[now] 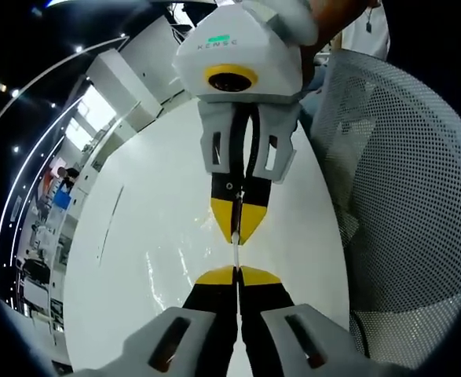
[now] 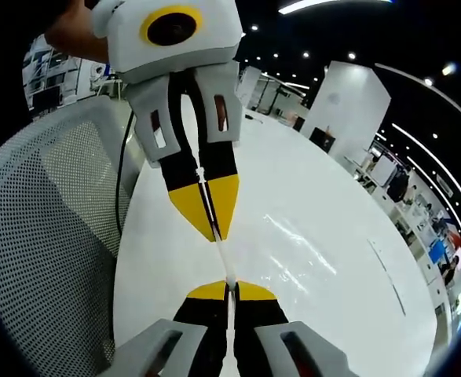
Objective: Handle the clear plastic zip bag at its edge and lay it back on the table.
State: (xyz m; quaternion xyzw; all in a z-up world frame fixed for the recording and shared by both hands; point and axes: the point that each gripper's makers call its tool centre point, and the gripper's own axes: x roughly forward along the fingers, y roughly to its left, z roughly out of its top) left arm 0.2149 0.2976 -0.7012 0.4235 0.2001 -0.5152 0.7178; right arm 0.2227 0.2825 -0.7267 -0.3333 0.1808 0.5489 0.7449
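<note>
I have the white table (image 1: 159, 236) under both tools, with a mesh chair (image 1: 403, 196) just beside its edge. Above the table, my two grippers face each other nose to nose, and the bag (image 1: 235, 253) is strung between them as a thin clear strip, seen edge-on.

In the left gripper view, the left gripper (image 1: 237, 276) is clenched on the near end of that strip, and the right gripper (image 1: 239, 228) comes in from above, its yellow tips pinched on the far end. The right gripper view mirrors this: right gripper (image 2: 228, 289) closed on the bag (image 2: 223, 258), left gripper (image 2: 212, 224) opposite.

So the bag's long axis runs straight along the line from one pair of jaws to the other, held up off the table; how much film hangs below I cannot tell. Neither hand is nearer; each has an end. I judge the lay-down needs both tools to lower together toward the table, keeping that line level, before either lets go.
</note>
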